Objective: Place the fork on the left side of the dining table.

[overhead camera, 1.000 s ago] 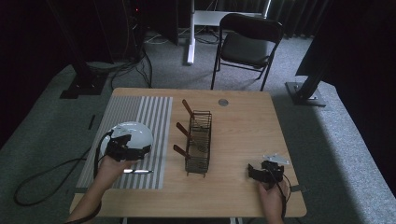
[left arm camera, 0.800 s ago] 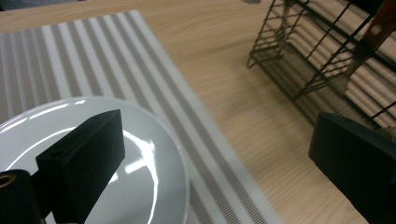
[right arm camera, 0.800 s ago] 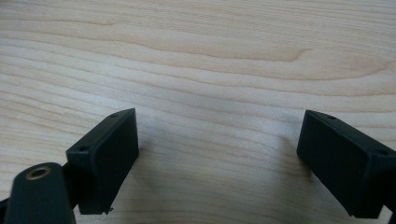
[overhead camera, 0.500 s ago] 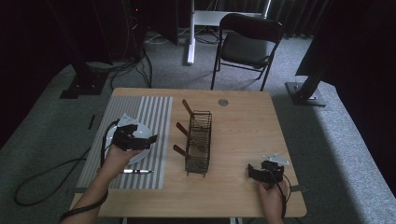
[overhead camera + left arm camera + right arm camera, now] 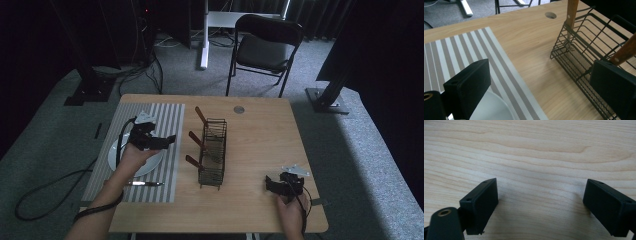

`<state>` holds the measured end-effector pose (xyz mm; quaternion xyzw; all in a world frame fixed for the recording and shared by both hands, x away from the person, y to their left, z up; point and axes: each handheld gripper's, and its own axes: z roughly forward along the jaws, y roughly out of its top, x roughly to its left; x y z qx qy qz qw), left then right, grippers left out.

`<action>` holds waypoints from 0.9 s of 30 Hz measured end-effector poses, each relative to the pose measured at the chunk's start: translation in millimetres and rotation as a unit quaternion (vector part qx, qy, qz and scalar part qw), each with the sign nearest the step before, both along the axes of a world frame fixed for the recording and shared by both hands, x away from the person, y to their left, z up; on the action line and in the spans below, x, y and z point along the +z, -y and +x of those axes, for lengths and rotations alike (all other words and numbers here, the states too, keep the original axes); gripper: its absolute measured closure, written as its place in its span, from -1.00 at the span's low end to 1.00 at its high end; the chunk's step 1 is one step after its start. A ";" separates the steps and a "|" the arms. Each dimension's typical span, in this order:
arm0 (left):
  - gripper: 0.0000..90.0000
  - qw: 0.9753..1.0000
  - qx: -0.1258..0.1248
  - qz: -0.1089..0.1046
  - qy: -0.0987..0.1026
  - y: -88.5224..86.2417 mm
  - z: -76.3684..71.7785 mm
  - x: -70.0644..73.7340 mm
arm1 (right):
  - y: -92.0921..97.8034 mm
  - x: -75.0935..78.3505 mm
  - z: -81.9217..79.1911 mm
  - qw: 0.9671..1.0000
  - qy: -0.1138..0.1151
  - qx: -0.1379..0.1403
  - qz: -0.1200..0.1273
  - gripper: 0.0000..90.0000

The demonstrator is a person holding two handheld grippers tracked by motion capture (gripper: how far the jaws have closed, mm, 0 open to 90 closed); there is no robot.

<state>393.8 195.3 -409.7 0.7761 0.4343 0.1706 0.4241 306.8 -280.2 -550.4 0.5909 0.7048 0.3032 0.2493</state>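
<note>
My left gripper (image 5: 167,140) hovers over the striped mat (image 5: 165,117), open, jaws pointing at the black wire rack (image 5: 212,155). In the left gripper view the gripper (image 5: 542,71) is open with nothing between the jaws. The rack (image 5: 584,52) lies ahead on the right, with brown wooden handles (image 5: 572,11) sticking out of it. A white plate (image 5: 150,165) lies on the mat, partly under the hand; its rim (image 5: 491,107) shows beside the left jaw. My right gripper (image 5: 272,184) rests low at the table's near right. It stands open (image 5: 541,192) over bare wood.
A table knife (image 5: 145,183) lies on the mat's near end. A cable hole (image 5: 238,109) sits near the table's far edge. A black chair (image 5: 265,47) stands behind the table. Bare wood lies between the rack and the right gripper.
The left gripper has moved away from me and to the right, from the plate toward the rack. The plate now lies flat, partly under the hand. The right gripper has stayed put.
</note>
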 end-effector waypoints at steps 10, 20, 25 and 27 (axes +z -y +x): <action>-0.90 1.000 -0.010 0.001 0.004 15.7 13.1 9.7 | 0.0 0.0 0.0 1.000 0.000 0.000 0.000 -0.73; -0.90 1.000 -0.022 -0.004 0.006 32.6 25.8 17.0 | 0.0 0.0 0.0 1.000 0.000 0.000 0.000 -0.73; -0.90 1.000 -0.027 -0.003 0.009 42.2 32.9 23.2 | 0.0 0.0 -0.2 1.000 0.000 0.000 0.000 -0.72; -0.90 1.000 -0.029 -0.004 0.009 45.4 35.2 24.3 | 0.0 0.0 -0.3 1.000 0.000 -0.001 0.001 -0.72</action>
